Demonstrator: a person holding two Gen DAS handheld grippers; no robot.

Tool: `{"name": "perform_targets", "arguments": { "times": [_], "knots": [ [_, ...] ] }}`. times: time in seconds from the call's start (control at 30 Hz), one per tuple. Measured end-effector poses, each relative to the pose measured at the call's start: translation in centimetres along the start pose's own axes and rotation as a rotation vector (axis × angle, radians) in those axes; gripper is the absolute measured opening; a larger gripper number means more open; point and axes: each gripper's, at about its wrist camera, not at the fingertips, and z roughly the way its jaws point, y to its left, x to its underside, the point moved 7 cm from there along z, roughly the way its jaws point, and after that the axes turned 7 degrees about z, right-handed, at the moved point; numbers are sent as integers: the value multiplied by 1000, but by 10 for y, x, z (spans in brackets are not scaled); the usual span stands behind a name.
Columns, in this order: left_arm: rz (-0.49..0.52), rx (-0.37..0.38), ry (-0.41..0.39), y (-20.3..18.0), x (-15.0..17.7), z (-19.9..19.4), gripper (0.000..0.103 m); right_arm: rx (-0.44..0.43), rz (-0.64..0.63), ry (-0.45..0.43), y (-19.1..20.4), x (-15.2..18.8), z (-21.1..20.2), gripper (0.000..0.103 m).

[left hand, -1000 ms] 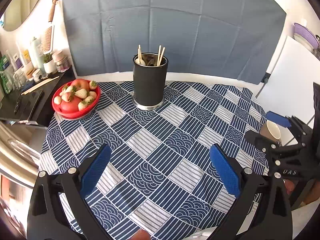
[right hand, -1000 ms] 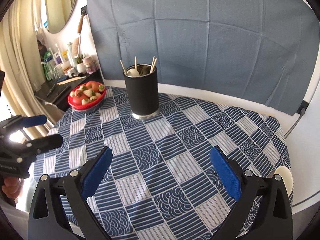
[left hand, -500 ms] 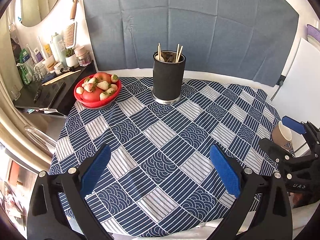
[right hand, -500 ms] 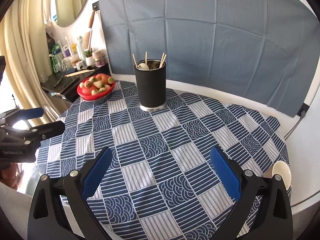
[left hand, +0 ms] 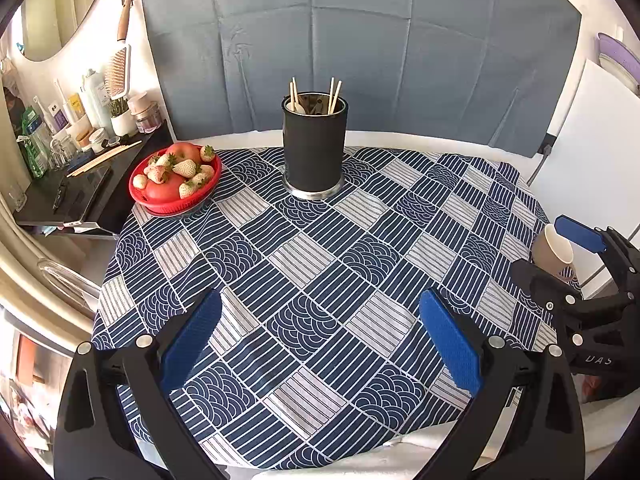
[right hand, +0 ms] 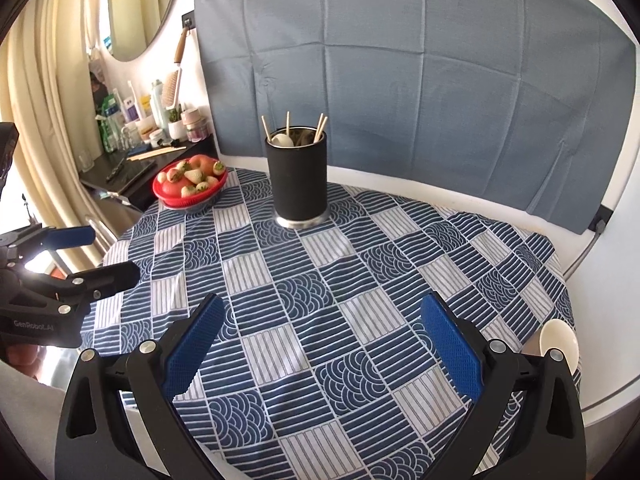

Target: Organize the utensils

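Utensils point(left hand: 314, 98) stand upright in a black holder point(left hand: 314, 148) near the far edge of the worktop point(left hand: 304, 280), beside a red bowl of fruit point(left hand: 175, 178) at the far left. Left tongs point(left hand: 320, 340) hover spread and empty over the near edge. Right tongs point(right hand: 320, 344) are also spread and empty. A paper cup point(left hand: 554, 250) sits at the worktop's right edge.

Items on the patterned table, counted

One black utensil holder point(left hand: 314, 148) is seen, with four wooden sticks point(left hand: 333, 95) and one pale spoon point(right hand: 282, 139); one red fruit bowl point(left hand: 174, 182); one paper cup point(left hand: 553, 249).
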Motion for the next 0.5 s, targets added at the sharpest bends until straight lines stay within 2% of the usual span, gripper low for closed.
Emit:
{"name": "perform_targets", "arguments": {
  "times": [0.27, 0.5],
  "knots": [
    [-28, -28, 5, 4, 2, -2, 97, 5, -2, -4, 0, 0, -1, 95],
    [-24, -22, 13, 2, 2, 0, 97, 2, 0, -10, 1, 0, -2, 95]
  ]
}}
